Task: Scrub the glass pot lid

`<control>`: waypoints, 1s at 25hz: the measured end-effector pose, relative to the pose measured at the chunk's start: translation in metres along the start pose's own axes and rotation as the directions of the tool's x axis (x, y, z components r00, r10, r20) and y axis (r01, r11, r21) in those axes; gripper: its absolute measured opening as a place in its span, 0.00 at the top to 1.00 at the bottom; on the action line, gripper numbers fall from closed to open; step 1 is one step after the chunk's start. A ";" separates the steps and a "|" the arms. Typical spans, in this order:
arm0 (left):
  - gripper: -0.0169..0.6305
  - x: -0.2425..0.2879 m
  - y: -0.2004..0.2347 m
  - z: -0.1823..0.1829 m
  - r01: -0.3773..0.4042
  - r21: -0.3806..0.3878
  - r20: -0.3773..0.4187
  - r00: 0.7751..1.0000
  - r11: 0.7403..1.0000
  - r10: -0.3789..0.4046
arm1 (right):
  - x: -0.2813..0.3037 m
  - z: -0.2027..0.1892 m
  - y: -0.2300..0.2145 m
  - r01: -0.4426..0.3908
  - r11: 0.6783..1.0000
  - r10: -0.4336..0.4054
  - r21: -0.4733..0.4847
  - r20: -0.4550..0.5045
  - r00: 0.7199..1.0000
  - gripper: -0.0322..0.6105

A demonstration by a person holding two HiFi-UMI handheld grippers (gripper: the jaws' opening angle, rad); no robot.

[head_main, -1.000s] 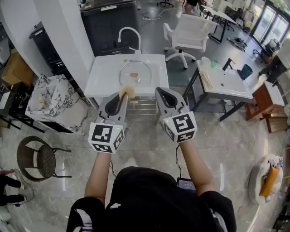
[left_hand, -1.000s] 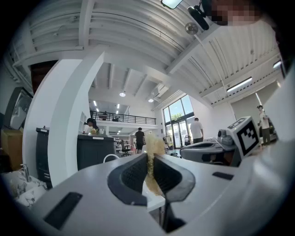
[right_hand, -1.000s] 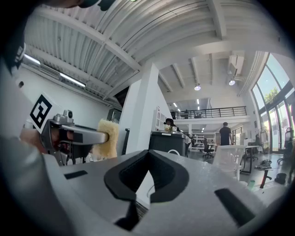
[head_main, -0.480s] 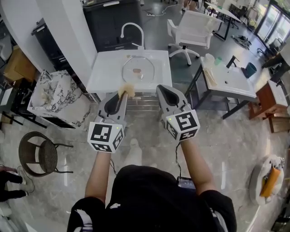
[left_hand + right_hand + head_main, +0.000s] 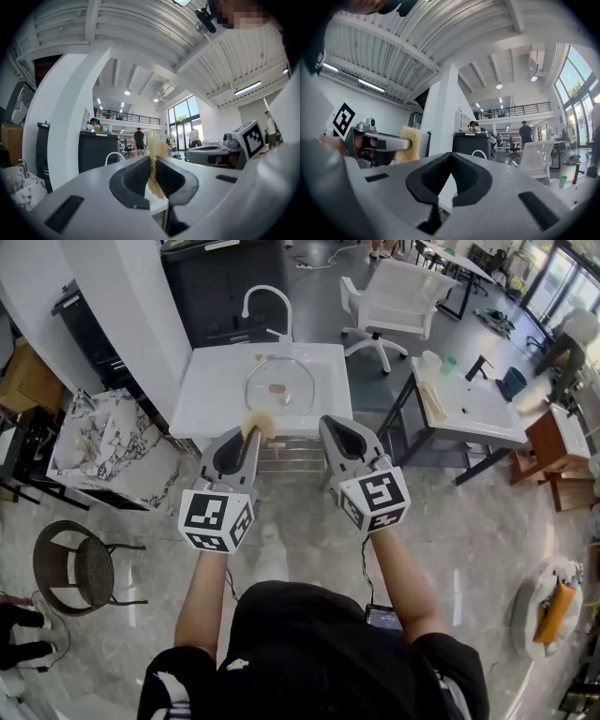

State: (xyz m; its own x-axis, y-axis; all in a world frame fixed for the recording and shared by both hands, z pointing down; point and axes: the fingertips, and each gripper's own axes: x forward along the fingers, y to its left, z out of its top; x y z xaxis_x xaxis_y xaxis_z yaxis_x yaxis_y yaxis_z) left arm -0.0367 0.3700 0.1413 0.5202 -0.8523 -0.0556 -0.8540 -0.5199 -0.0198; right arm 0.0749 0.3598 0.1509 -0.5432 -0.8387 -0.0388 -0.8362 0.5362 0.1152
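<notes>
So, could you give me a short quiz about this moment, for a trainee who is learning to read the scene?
1. True or false: the left gripper is shut on a yellowish sponge.
2. Where does the glass pot lid lie?
A. on the white chair
B. on the white sink, in front of the faucet
C. on the floor
3. Short answer: what does the right gripper hold?

Key: 1 true. 2 B. 3 nothing; its jaws are shut and empty.
</notes>
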 end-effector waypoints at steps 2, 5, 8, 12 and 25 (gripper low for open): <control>0.94 0.010 0.007 -0.004 0.004 -0.004 -0.004 1.000 1.000 -0.004 | 0.010 -0.003 -0.006 0.005 1.000 -0.005 0.002 -0.005 1.000 0.95; 0.94 0.028 0.021 -0.007 0.007 -0.009 -0.007 1.000 1.000 -0.008 | 0.029 -0.008 -0.016 0.008 1.000 -0.008 0.007 -0.010 1.000 0.95; 0.94 0.049 0.036 -0.011 0.006 -0.015 -0.009 1.000 1.000 -0.006 | 0.050 -0.014 -0.026 0.003 1.000 -0.003 0.010 -0.018 1.000 0.95; 0.94 0.081 0.055 -0.018 0.004 -0.026 -0.023 1.000 1.000 -0.004 | 0.081 -0.022 -0.039 -0.011 1.000 0.011 0.001 -0.039 0.999 0.95; 0.94 0.172 0.138 -0.018 0.052 -0.083 -0.040 0.998 0.995 -0.056 | 0.195 -0.034 -0.072 -0.013 1.000 0.015 0.013 -0.094 0.995 0.95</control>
State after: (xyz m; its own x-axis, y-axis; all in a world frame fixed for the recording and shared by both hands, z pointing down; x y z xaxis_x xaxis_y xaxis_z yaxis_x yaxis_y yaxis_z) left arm -0.0652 0.1506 0.1468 0.5669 -0.8236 -0.0142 -0.8218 -0.5667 0.0598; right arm 0.0312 0.1543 0.1690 -0.5457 -0.8361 0.0568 -0.8298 0.5485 0.1029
